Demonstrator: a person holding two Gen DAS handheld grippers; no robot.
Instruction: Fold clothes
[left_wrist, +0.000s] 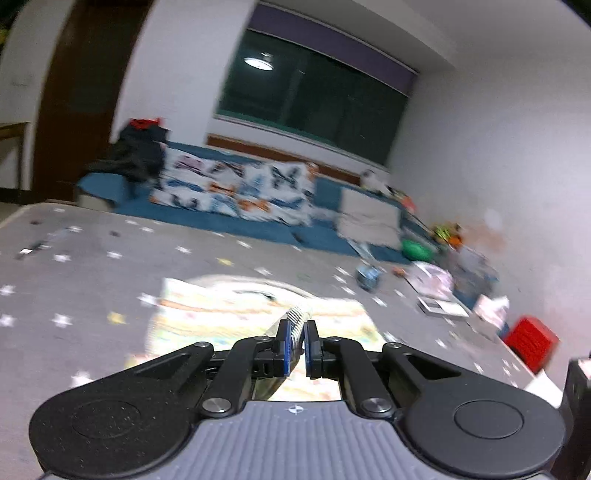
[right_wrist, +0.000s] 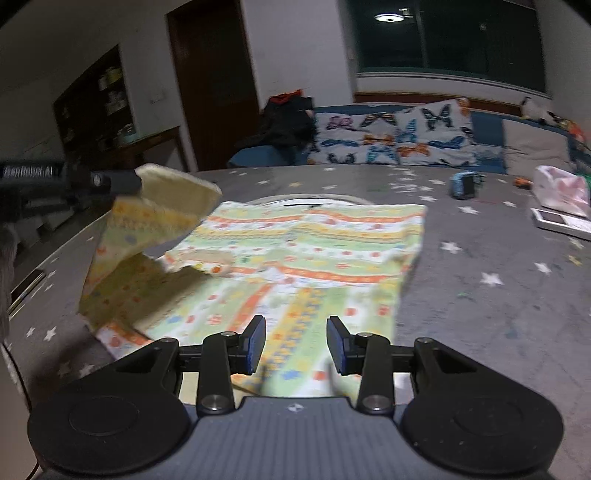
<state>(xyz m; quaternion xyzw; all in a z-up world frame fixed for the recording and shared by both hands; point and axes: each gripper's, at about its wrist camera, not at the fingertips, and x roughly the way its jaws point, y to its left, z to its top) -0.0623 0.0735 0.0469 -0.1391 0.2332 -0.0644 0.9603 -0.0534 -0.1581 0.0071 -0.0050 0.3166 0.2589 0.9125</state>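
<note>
Left wrist view: the left gripper (left_wrist: 298, 341) pinches a fold of the patterned garment (left_wrist: 229, 314) — raised above the grey star-print bed (left_wrist: 92, 266), a dark window (left_wrist: 314, 99) beyond. Right wrist view: the garment (right_wrist: 314, 251) lies flat, stretching away from the camera, its left corner lifted; the right gripper (right_wrist: 296, 345) hovers over its near edge — fingers spread, empty.

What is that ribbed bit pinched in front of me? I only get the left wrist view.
Observer: An edge of the patterned garment. The right wrist view shows the left hand-held gripper holding it lifted off the grey star-print sheet.
Visitor: And the rest of it?
Observer: It lies spread out on the sheet.
Visitor: Is the other one gripping too?
Observer: No, the right hand-held gripper is open, above the garment's near edge.
</note>
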